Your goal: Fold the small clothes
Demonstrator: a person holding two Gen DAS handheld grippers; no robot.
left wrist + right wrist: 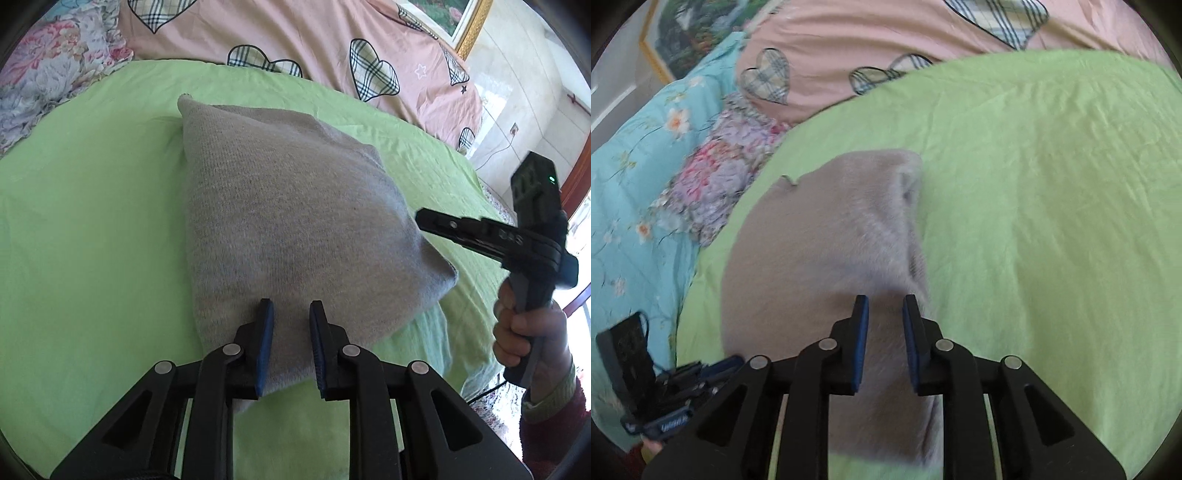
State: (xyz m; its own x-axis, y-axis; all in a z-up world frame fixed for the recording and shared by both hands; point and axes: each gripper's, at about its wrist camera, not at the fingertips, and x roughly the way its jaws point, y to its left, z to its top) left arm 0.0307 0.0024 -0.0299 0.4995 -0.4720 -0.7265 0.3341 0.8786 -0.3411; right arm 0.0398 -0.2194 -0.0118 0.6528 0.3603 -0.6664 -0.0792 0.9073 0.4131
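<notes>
Your left gripper point(291, 314) and right gripper point(885, 310) hover slightly parted, gripping nothing, over the folded grey garment point(288, 221) mid-frame. Green sheet point(92, 240) lies bare around it; pink quilt point(295, 33) borders the top.

grey knit point(288, 206), lime sheet point(92, 229), pink plaid-heart quilt point(314, 40)

The black two-finger left gripper point(291, 314) angles downward, its blue-padded jaws slightly apart. The matching right gripper point(885, 310) does likewise, gripped by a bare hand point(524, 332) in a red sleeve
</notes>
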